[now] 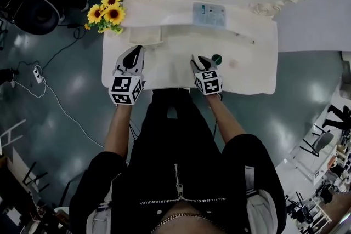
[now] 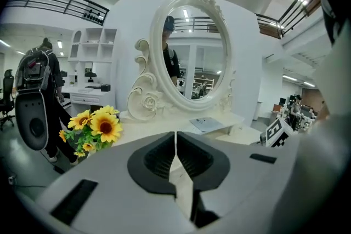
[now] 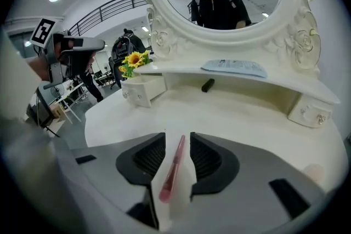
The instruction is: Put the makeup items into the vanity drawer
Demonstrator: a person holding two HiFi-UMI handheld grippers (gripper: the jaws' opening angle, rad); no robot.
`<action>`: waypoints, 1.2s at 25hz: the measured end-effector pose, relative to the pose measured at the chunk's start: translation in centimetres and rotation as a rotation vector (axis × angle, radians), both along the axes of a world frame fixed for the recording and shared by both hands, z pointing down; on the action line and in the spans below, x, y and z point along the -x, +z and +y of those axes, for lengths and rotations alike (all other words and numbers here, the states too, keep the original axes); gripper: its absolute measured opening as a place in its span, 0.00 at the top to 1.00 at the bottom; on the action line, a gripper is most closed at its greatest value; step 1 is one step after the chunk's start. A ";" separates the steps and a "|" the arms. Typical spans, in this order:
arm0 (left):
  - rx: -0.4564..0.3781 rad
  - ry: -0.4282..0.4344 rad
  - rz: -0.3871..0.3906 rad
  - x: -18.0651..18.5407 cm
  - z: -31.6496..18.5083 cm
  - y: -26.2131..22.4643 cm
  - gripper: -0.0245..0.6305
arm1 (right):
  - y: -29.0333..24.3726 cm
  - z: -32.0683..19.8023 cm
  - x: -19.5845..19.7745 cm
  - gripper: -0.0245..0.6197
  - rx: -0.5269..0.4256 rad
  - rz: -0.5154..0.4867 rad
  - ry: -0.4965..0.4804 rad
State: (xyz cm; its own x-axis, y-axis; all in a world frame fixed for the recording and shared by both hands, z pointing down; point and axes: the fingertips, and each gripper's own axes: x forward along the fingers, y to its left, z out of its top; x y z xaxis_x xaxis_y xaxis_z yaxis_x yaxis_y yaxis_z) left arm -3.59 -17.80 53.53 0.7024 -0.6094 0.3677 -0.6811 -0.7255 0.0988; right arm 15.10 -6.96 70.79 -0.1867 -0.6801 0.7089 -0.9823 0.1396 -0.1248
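Right gripper (image 3: 177,137): jaws stand apart and the pads press on nothing. A slim pink stick (image 3: 172,170) lies between them, apparently resting on the desk (image 3: 236,118). A gap shows on each side of it, so it is not gripped.

Stick axis: it runs almost along my own line of pointing. The blunt end is toward me and the thin end is away, leaning slightly right.

Left gripper (image 2: 175,138): jaws closed together, nothing in them.

Key relation: the small drawer (image 3: 142,90) stands pulled out. The stick lies in front of the drawer and to its right, well apart from it. The thin end points past the drawer's right side, not at it. In the head view the left gripper sits nearer the drawer, but the stick is under the right one.

Judgement: closing on the stick needs no roll of the wrist. The carry then goes forward and left to the drawer.

Farther on, a dark tube (image 3: 208,85) lies right of the drawer and the sunflowers (image 3: 134,60) stand just behind it.
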 end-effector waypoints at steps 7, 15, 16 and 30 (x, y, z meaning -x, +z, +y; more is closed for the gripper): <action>0.012 -0.015 -0.007 0.9 0.0 0.5 0.92 | 2.7 0.7 0.3 0.74 0.090 0.028 -0.020; 0.017 -0.017 -0.016 1.2 -0.1 0.7 0.92 | 4.0 1.8 0.5 0.85 0.157 0.065 -0.004; 0.015 -0.018 -0.016 1.2 -0.1 0.6 0.92 | 3.8 1.8 0.5 0.86 0.162 0.063 -0.003; -0.011 -0.009 -0.012 0.6 -0.5 -0.3 0.92 | 2.7 0.6 -0.5 0.88 0.104 0.047 0.030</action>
